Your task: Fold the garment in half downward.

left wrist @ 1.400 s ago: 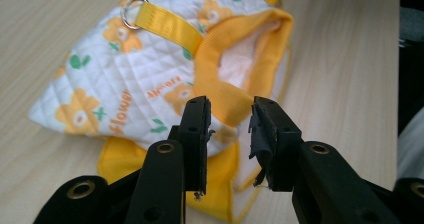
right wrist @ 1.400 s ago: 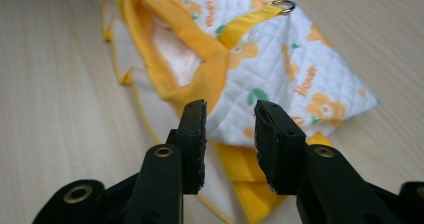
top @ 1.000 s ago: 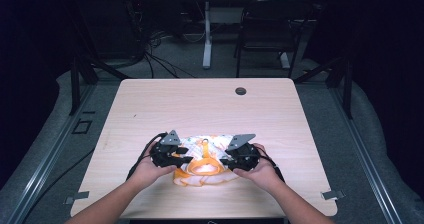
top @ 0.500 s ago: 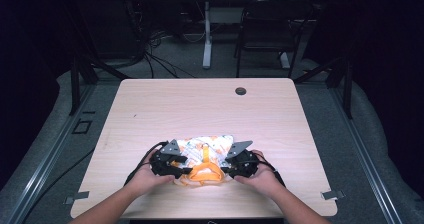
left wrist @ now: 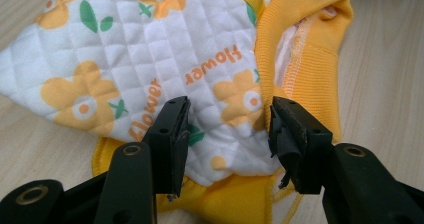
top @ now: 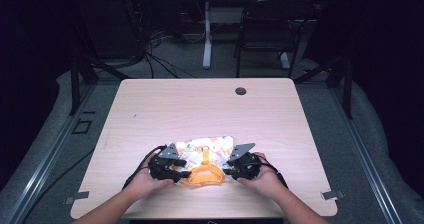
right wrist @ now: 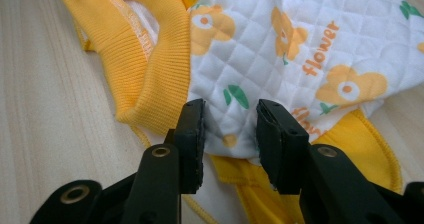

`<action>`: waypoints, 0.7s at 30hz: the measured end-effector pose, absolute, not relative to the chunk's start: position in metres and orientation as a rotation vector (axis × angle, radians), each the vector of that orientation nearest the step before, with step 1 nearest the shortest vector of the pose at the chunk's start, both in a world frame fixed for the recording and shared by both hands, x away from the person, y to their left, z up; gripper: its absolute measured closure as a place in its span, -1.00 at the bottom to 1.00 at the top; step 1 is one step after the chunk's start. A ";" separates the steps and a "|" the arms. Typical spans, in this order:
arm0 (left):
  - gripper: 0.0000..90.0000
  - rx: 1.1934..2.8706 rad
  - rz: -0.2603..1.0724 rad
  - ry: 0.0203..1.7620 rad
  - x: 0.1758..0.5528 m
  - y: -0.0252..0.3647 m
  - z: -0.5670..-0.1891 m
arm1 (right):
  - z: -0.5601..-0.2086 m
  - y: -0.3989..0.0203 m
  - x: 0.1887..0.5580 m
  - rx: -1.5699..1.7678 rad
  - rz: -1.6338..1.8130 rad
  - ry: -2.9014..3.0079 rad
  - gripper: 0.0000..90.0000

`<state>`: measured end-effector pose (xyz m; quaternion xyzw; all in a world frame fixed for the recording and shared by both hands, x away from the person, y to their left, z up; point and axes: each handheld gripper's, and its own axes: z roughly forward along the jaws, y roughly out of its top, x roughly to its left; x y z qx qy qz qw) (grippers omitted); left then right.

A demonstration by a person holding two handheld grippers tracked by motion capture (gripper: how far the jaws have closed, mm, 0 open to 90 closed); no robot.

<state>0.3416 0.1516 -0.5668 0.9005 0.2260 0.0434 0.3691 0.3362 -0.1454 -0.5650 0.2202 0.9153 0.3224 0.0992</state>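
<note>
A: Where does the white quilted baby garment with orange flowers and orange ribbed trim point(top: 205, 159) lie?

B: Flat on the pale wooden worktop point(top: 200, 109), close to its near edge and roughly midway along it. The small dark round cap point(top: 241, 91) sits well apart from the garment, toward the far edge.

A: And the left tool point(left wrist: 227, 129)?

B: It sits at the garment's left side, held by the person's left hand point(top: 147, 181). Its jaws stand spread, after opening a moment ago then holding there. The quilted cloth lies between and under them, but the pads do not press on it.

A: The right tool point(right wrist: 230, 134)?

B: At the garment's right side, in the right hand point(top: 262, 179). Its jaws have just been closing, yet a gap shows between each pad and the cloth. The garment's hem lies between them; whether a pad brushes the fabric is hard to say from this angle.

A: The orange ribbed collar point(right wrist: 150, 59)?

B: It points toward the near edge, between the two tools.
</note>
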 end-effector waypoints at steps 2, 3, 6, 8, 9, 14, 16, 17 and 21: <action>0.12 2.314 0.110 0.585 0.342 0.152 -0.567 | -0.565 -0.145 0.336 0.650 0.953 2.708 0.41; 0.13 2.320 0.116 0.582 0.343 0.151 -0.567 | -0.565 -0.145 0.337 0.661 0.963 2.708 0.41; 0.15 2.322 0.130 0.581 0.345 0.151 -0.566 | -0.566 -0.145 0.338 0.673 0.971 2.703 0.41; 0.15 2.322 0.141 0.582 0.347 0.151 -0.567 | -0.566 -0.145 0.338 0.674 0.974 2.696 0.41; 0.15 2.315 0.141 0.588 0.348 0.152 -0.567 | -0.566 -0.144 0.339 0.671 0.972 2.689 0.40; 0.16 2.301 0.160 0.614 0.354 0.152 -0.568 | -0.567 -0.144 0.344 0.694 0.988 2.673 0.39; 0.17 2.298 0.177 0.615 0.357 0.153 -0.568 | -0.567 -0.143 0.347 0.718 0.998 2.666 0.39; 0.18 2.299 0.175 0.617 0.358 0.153 -0.567 | -0.567 -0.143 0.348 0.729 1.005 2.659 0.39; 0.20 2.287 0.200 0.640 0.366 0.155 -0.568 | -0.566 -0.141 0.354 0.734 0.995 2.647 0.38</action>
